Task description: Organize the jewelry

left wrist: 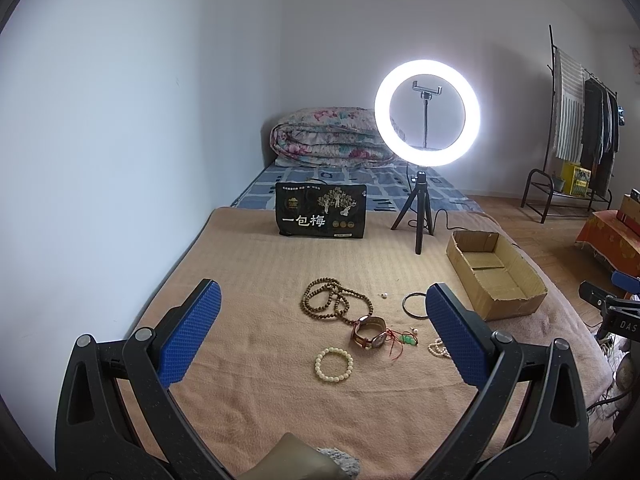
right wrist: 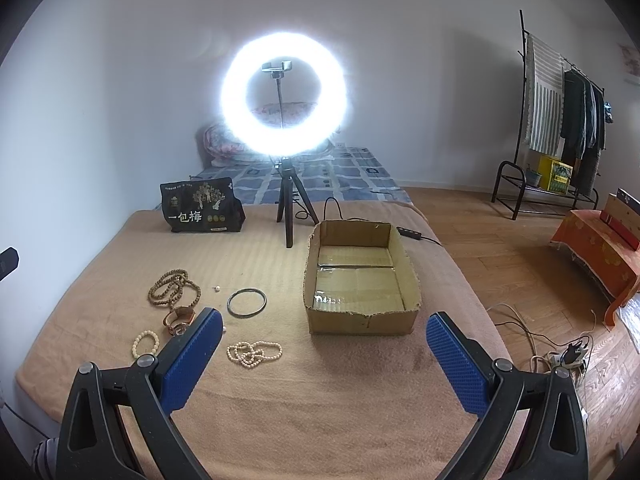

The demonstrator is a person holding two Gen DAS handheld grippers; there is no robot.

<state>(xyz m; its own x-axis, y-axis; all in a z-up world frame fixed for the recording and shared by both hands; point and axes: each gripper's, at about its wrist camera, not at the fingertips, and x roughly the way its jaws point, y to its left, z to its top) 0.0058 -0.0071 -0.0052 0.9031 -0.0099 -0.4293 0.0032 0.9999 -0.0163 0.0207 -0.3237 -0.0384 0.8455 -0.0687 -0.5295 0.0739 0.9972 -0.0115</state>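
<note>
Left gripper (left wrist: 320, 330) spread wide, holding nothing, above the tan blanket (left wrist: 248, 280). Right gripper (right wrist: 324, 354) likewise spread wide and holding nothing.

Left wrist view: jewelry lies loose on the blanket between the fingers. Brown bead necklace (left wrist: 334, 299) at 12 o'clock of the cluster. Watch (left wrist: 370, 332) with brown strap just below it, touching the necklace's lower loop. White bead bracelet (left wrist: 334, 364) at 7 o'clock from the watch, apart. Red cord with green charm (left wrist: 404, 339) at 3 o'clock, beside the watch. Dark bangle (left wrist: 414, 305) at 1 o'clock, partly behind the right finger.

Right wrist view: pearl necklace (right wrist: 253, 353) bunched at 6 o'clock of the bangle. Cardboard box (right wrist: 360, 322) sits at 3 o'clock of the jewelry, well apart, nothing in it. Ring light (right wrist: 284, 100) on a tripod at 12 o'clock; black snack bag (right wrist: 202, 210) at 10 o'clock.
</note>
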